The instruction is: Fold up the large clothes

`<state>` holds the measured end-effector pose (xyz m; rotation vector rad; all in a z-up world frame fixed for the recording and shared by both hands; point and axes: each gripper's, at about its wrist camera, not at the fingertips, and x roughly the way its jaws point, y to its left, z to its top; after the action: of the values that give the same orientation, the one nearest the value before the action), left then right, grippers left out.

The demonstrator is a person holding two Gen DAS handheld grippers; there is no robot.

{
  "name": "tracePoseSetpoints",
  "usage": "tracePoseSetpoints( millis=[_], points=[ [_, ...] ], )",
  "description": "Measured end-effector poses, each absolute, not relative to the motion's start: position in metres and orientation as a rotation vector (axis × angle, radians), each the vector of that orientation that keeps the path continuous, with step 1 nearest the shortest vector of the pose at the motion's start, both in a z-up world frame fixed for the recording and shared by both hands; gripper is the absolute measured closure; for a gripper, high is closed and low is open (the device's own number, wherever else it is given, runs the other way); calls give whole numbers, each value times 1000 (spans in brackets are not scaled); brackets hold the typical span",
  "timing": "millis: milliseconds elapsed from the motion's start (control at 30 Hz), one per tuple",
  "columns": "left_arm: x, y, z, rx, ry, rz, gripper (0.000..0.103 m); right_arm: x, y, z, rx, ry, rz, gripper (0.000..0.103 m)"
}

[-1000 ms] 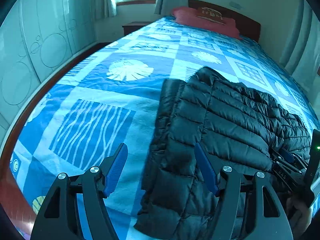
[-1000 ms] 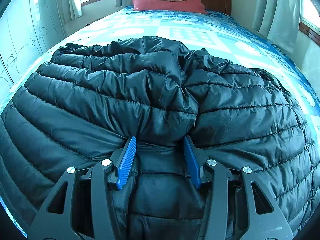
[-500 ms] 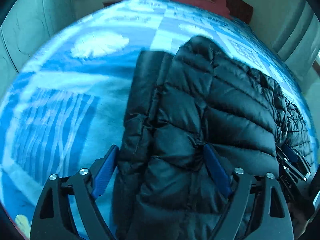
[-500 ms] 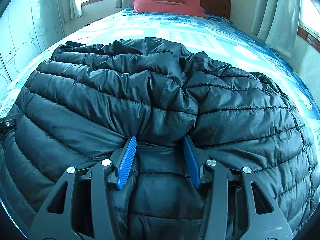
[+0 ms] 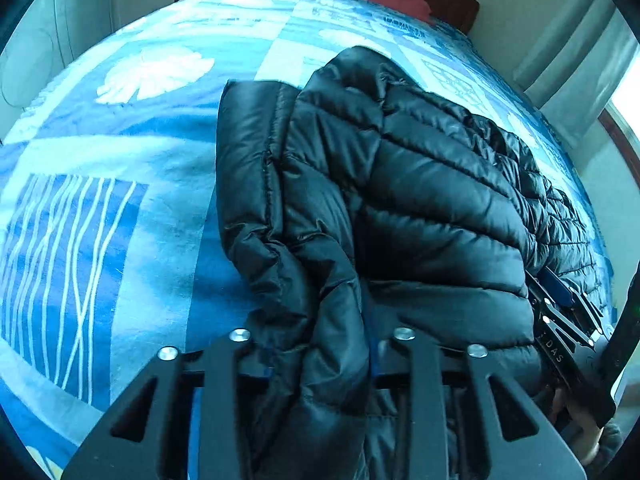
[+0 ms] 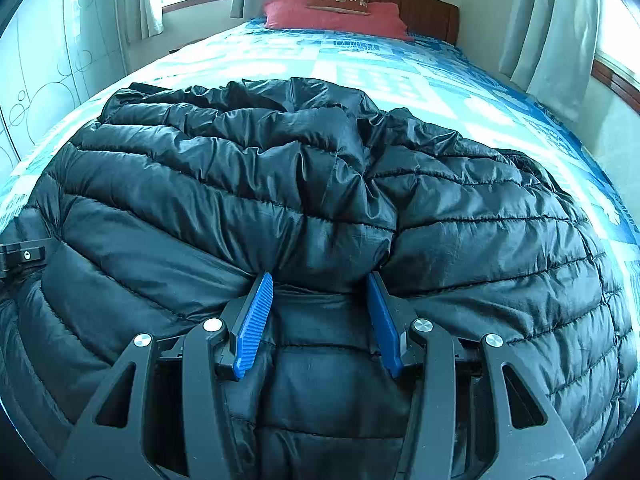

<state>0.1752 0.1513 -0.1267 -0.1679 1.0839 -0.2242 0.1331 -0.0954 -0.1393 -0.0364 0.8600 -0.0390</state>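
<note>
A black quilted puffer jacket (image 5: 420,184) lies bunched on the blue patterned bedspread (image 5: 120,168). My left gripper (image 5: 320,344) is at the jacket's near left edge, and its jaws have closed on a thick fold of it; the blue pads are mostly hidden by fabric. In the right wrist view the jacket (image 6: 280,184) fills the frame. My right gripper (image 6: 320,312) grips a fold of the jacket's near edge between its blue pads (image 6: 254,320), jaws partly closed. The right gripper also shows at the left wrist view's right edge (image 5: 568,312).
The bed runs away to a red pillow (image 6: 332,12) and a wooden headboard (image 6: 424,8). A white wardrobe (image 6: 36,80) stands to the left. Curtains (image 6: 552,28) and a window sill are on the right. Bare bedspread lies left of the jacket.
My left gripper moved right and forward onto the jacket's left edge and closed on a fold of it. My right gripper has held its grip without moving.
</note>
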Motion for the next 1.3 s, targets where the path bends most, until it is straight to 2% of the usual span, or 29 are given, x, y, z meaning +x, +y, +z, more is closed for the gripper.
tracePoseSetpoints(
  millis=[200,400,467,533,700,967,1300],
  points=[
    [167,138,-113,-109,1032,-148,82,131,-92,-140,-36,855,-43,56],
    [162,128,-95,-45,975,-90,85,126,-94,-131,-22,836,-44,56],
    [156,126,-83,-41,949,-88,85,117,-96,-121,-35,805,-55,55],
    [148,122,-70,-28,919,-90,85,105,-104,-107,-46,757,-63,44],
    [134,94,-30,14,836,-110,85,79,-161,-84,22,736,-102,43],
    [126,1,12,126,739,-227,85,48,-278,-75,104,768,-274,43],
    [126,-137,-5,291,731,-372,85,21,-362,-92,151,811,-437,41]
  ],
)
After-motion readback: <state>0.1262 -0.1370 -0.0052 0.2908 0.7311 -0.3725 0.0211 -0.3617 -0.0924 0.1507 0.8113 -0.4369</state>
